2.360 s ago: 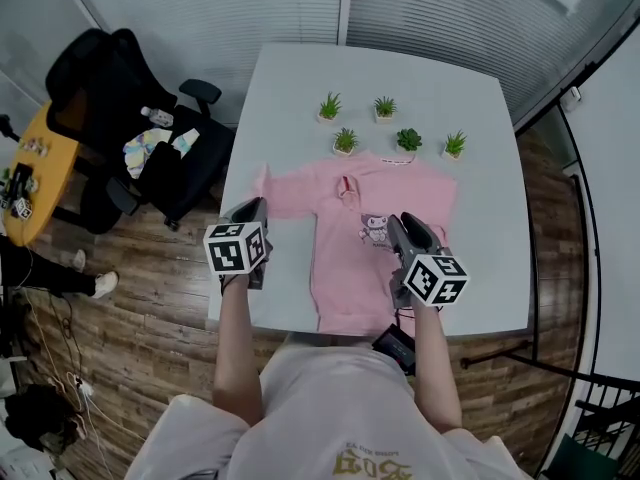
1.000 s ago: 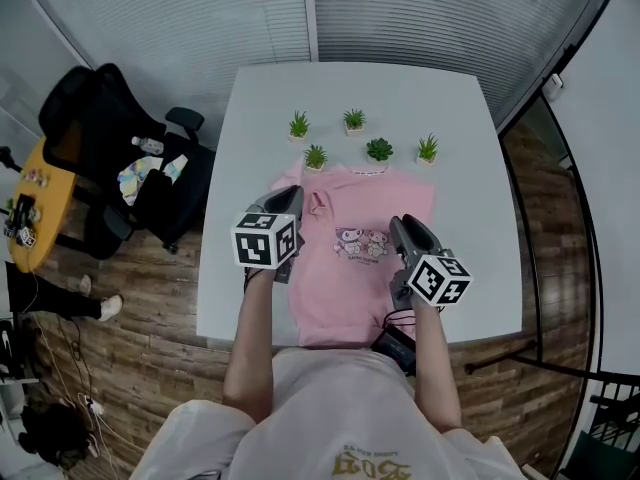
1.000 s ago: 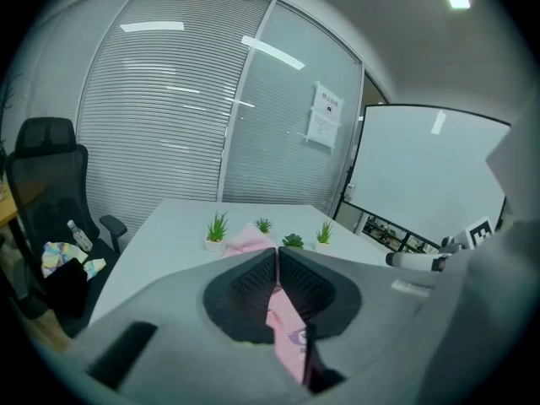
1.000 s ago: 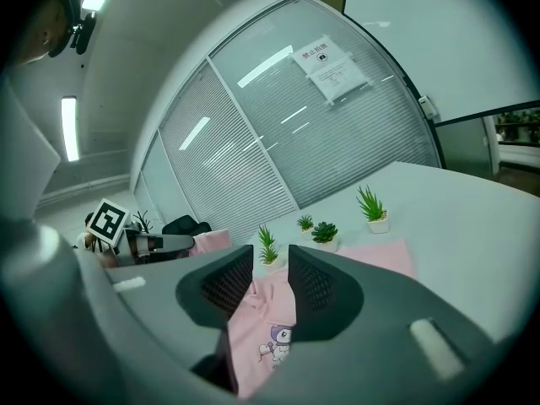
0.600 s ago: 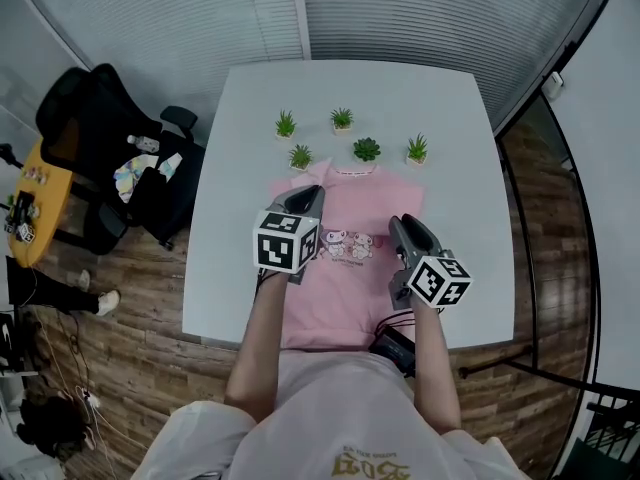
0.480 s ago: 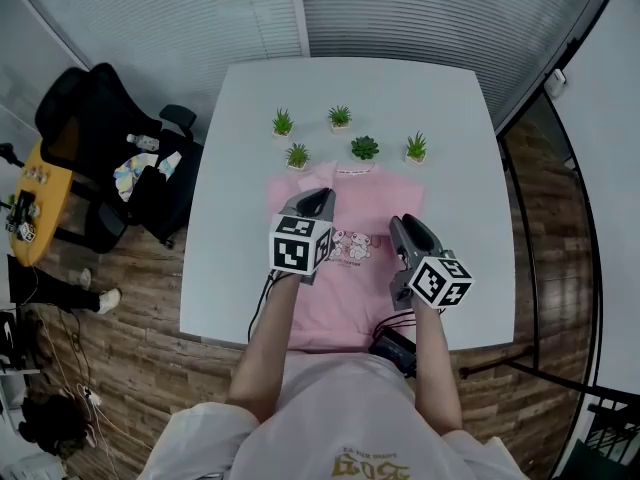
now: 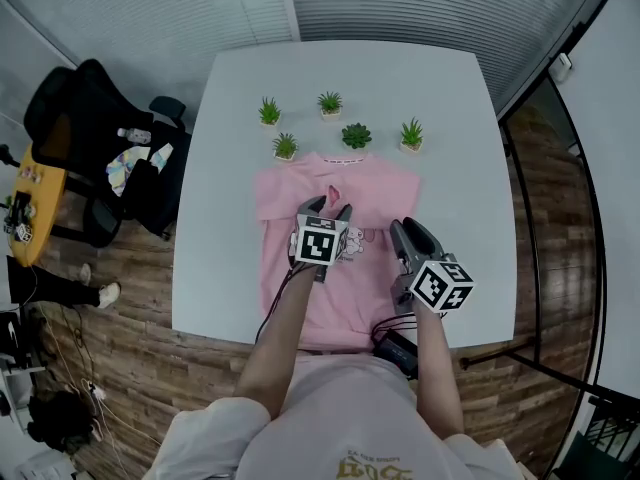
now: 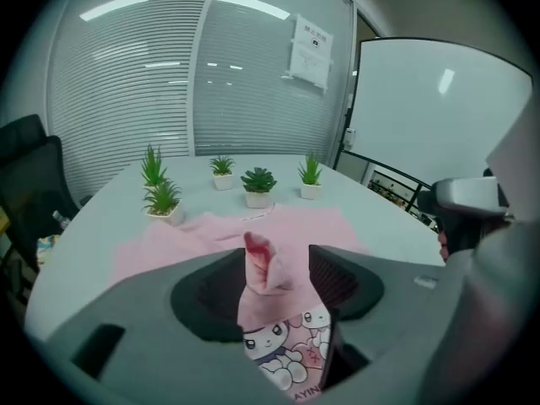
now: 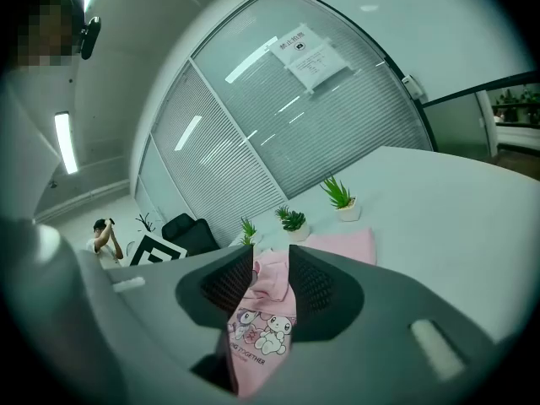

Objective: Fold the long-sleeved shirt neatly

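While the left gripper [image 8: 277,264] has just been opening its jaws, they stand wide apart, and the pink cuff [image 8: 260,256] stands up loose between them. It sits nearer the left-hand pad, with a clear gap to the other pad, so there is no pinch. Right gripper [image 9: 270,264] has narrow jaws, with the pads clamped on a bunched fold of the shirt [image 7: 375,188]. The cartoon print [image 9: 257,327] hangs down below the pads.

From the head view, the left gripper sits over the middle of the shirt, pointing away from the person. The right gripper is just beside it, at the shirt's right half, and the two are near each other but apart.

The shirt lies mostly flat on the near half of the white table [image 7: 225,268]. Its collar points toward the far side and its hem is at the near edge. The left part looks folded in over the body, with the cuff ending near the chest.

Five small potted plants [image 7: 270,111] stand on the table just past the collar, in a loose row and apart from the cloth. Off the table to the left are a black office chair [image 7: 80,118] with stuff on its seat and a yellow side table [image 7: 30,198], both on a wooden floor [image 7: 130,368]. Blinds and a paper sheet [image 8: 310,45] on the glass wall are behind. Another person [image 9: 105,234] stands far off in the right gripper view.
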`<state>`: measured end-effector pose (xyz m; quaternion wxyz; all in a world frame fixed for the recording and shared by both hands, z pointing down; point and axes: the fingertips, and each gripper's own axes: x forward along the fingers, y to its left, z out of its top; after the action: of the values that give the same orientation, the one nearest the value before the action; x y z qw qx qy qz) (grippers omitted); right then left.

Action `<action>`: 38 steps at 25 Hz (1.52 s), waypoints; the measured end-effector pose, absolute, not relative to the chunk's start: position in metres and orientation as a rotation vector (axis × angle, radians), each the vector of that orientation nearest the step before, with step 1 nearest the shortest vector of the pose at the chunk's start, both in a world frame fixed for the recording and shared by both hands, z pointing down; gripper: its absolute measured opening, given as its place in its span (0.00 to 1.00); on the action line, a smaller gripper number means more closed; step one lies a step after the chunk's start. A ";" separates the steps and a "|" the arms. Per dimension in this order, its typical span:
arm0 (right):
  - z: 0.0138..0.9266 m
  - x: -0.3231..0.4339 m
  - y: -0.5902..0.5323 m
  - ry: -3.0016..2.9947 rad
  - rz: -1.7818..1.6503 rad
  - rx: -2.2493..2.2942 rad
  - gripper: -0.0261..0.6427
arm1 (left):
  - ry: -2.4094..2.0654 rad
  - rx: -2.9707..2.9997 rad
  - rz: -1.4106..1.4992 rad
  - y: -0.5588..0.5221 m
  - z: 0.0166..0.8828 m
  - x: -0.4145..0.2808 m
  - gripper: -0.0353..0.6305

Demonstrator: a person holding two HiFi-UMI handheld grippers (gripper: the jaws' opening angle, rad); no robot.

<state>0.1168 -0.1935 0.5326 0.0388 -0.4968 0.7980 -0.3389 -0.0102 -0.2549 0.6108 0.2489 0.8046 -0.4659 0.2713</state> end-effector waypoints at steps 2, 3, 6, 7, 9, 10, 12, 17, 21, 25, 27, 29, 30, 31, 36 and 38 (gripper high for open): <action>0.534 0.115 -0.193 2.454 -1.044 -1.510 0.23 | -1.335 2.160 0.715 -0.261 0.607 -0.022 0.43; 0.535 0.114 -0.193 2.459 -1.045 -1.502 0.23 | -1.352 2.148 0.701 -0.264 0.606 -0.026 0.44; 0.537 0.114 -0.193 2.471 -1.051 -1.491 0.23 | -1.319 2.105 0.661 -0.270 0.611 -0.027 0.46; 0.539 0.115 -0.192 2.471 -1.055 -1.491 0.23 | -1.289 2.092 0.656 -0.270 0.616 -0.024 0.48; 0.542 0.119 -0.191 2.468 -1.062 -1.495 0.23 | -1.228 2.082 0.674 -0.268 0.625 -0.015 0.51; 0.543 0.122 -0.191 2.467 -1.065 -1.498 0.23 | -1.206 2.082 0.694 -0.266 0.629 -0.011 0.51; 0.545 0.127 -0.190 2.460 -1.071 -1.505 0.23 | -1.178 2.085 0.725 -0.266 0.634 -0.003 0.51; 0.546 0.141 -0.189 2.410 -1.085 -1.489 0.23 | -1.034 2.216 0.645 -0.264 0.611 0.042 0.39; 0.543 0.148 -0.187 2.394 -1.074 -1.497 0.23 | -0.930 2.322 0.694 -0.255 0.606 0.074 0.51; 0.542 0.154 -0.184 2.388 -1.069 -1.496 0.23 | -0.930 2.330 0.619 -0.254 0.600 0.079 0.56; 0.542 0.155 -0.181 2.389 -1.066 -1.495 0.23 | -0.988 2.321 0.621 -0.259 0.601 0.071 0.58; 0.541 0.155 -0.178 2.394 -1.062 -1.495 0.23 | -1.036 2.300 0.654 -0.262 0.606 0.061 0.59; 0.540 0.156 -0.177 2.399 -1.060 -1.496 0.23 | -1.037 2.288 0.670 -0.262 0.611 0.059 0.59; 0.540 0.157 -0.175 2.402 -1.059 -1.499 0.23 | -1.027 2.279 0.683 -0.261 0.615 0.059 0.60; 0.539 0.168 -0.170 2.394 -1.050 -1.521 0.23 | -0.986 2.277 0.722 -0.253 0.624 0.070 0.60; 0.540 0.170 -0.168 2.409 -1.034 -1.526 0.23 | -0.982 2.288 0.721 -0.247 0.621 0.069 0.60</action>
<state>0.1698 -0.1683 0.5401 0.0543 -0.5023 0.7930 -0.3406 0.0694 -0.2472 0.6214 0.2710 0.8496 -0.3647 0.2678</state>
